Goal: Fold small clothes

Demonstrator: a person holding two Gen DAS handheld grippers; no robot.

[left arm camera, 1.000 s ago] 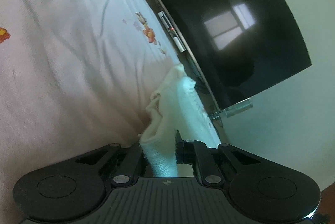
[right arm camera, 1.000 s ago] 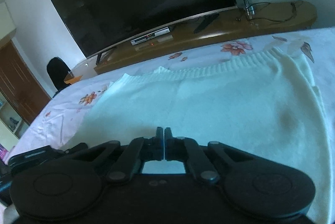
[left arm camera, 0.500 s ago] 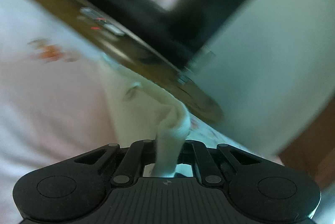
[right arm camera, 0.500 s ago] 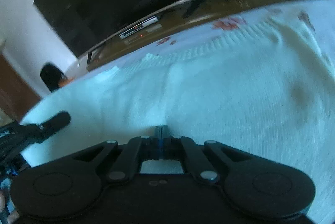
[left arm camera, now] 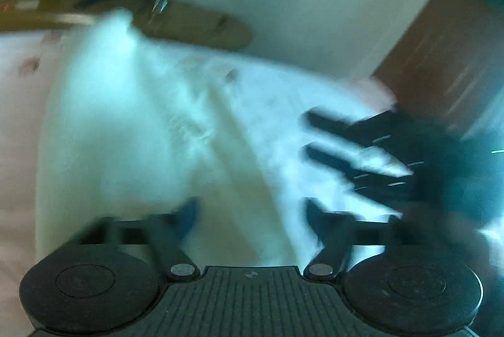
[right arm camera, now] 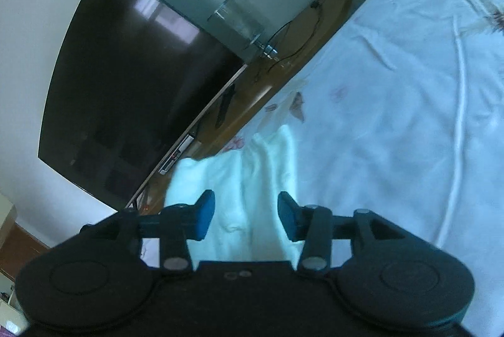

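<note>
Left claw (left arm camera: 252,211) opening, fingers spread wide, nothing pinched; cream knit garment (left arm camera: 126,122) lying under and ahead of the gap, not pressed by either pad; whole left view smeared with motion blur. Right claw (right arm camera: 245,212) likewise opening, blue pads (right arm camera: 204,212) about half apart, white knit visible between them but touched by neither; in the left view, right claw (left arm camera: 356,148) appearing as a dark blurred shape over the garment's right part, just beside the left one. Garment (right arm camera: 252,179) spread flat on the bed (right arm camera: 393,116), on a pale sheet with small flower prints, its far edge near the foot of the bed. Beyond the bed, a long wooden TV stand (right arm camera: 302,31); on it a large dark television (right arm camera: 132,84), a clear glass lamp (right arm camera: 239,21) with a cable trailing, and a set-top box (right arm camera: 176,154) under the screen. Brown door (left arm camera: 447,53) at the right in the left view.
</note>
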